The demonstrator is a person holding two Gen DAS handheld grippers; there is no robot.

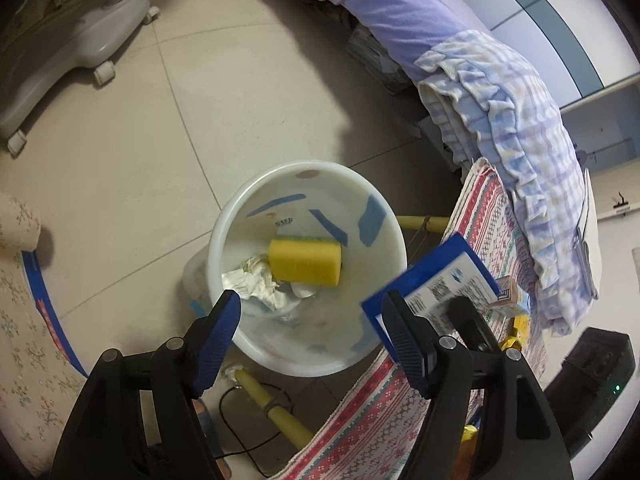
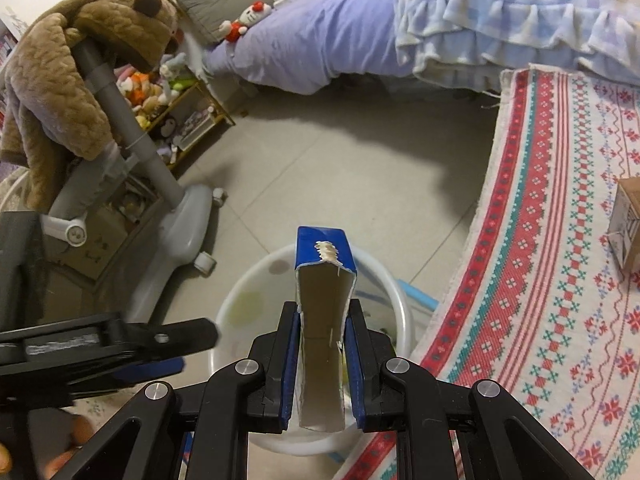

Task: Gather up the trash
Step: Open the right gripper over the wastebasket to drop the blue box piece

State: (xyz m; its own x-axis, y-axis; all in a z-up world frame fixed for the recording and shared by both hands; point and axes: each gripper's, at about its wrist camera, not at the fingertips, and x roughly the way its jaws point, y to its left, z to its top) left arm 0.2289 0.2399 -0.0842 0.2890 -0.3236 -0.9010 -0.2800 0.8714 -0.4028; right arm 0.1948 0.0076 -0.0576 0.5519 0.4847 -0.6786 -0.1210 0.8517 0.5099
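Observation:
A white bucket (image 1: pixel 240 216) stands on the tiled floor and holds a yellow sponge (image 1: pixel 305 262) and crumpled white paper (image 1: pixel 256 282). My left gripper (image 1: pixel 311 302) is open and empty, just above the bucket's near rim. My right gripper (image 2: pixel 323 312) is shut on a torn blue carton (image 2: pixel 323 276) and holds it over the bucket (image 2: pixel 248 300). In the left wrist view the carton (image 1: pixel 432 276) hangs at the bucket's right rim. The left gripper (image 2: pixel 120 340) shows at the left of the right wrist view.
A patterned red and white cloth (image 2: pixel 560 280) covers a surface to the right, with a small cardboard box (image 2: pixel 626 224) on it. A bed with purple bedding (image 2: pixel 320 32) lies behind. A grey wheeled stand (image 1: pixel 72 52) stands at left. Yellow poles (image 1: pixel 272 404) lie below the bucket.

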